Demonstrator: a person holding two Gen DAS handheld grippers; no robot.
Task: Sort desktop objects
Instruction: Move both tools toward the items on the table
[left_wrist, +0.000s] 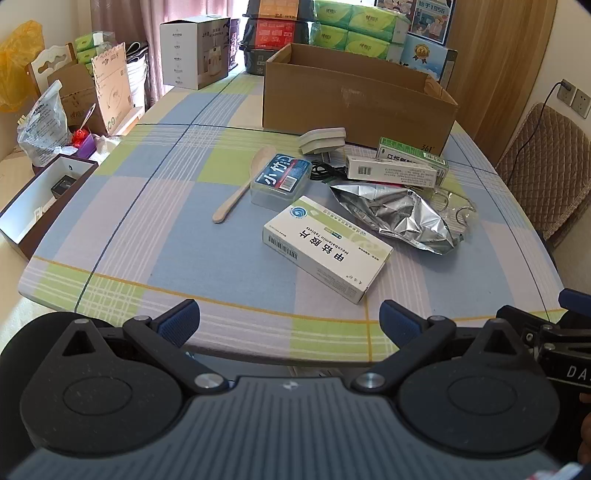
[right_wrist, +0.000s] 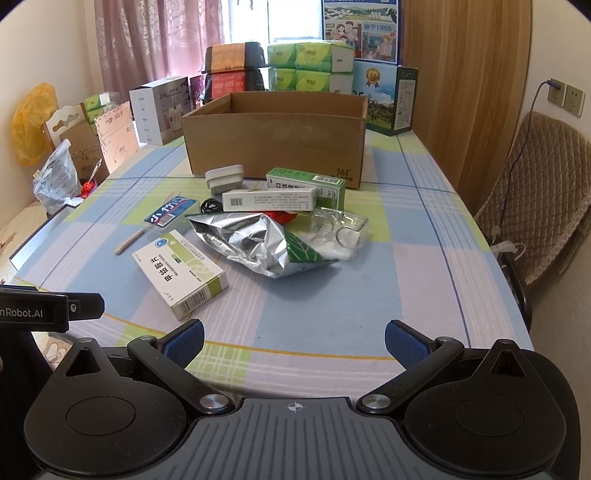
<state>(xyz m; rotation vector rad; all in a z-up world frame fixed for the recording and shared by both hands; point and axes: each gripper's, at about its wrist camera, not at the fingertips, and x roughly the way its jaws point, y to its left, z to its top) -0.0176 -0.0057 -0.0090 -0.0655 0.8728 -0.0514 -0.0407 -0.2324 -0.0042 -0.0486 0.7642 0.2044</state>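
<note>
**Both claws wait at the near edge, the tablet box is closest**

While you hold both claws low at the near edge of the tabletop, nothing is picked up yet. Your left claw is spread wide and empty, and your right claw is spread wide and empty too.

The objects to sort lie in a loose group in the middle of the tabletop, in front of the open cardboard box. Nearest to you is the white and green tablet box. From the left claw it lies straight ahead and a little to the right; from the right claw it lies ahead and clearly to the left. I judge the left claw is better placed. Its long axis runs diagonally, from far left to near right, so you probably must turn the wrist to close across the short side. Behind it lie the silver foil bag, the wooden spoon and the blue-lidded case.
</note>
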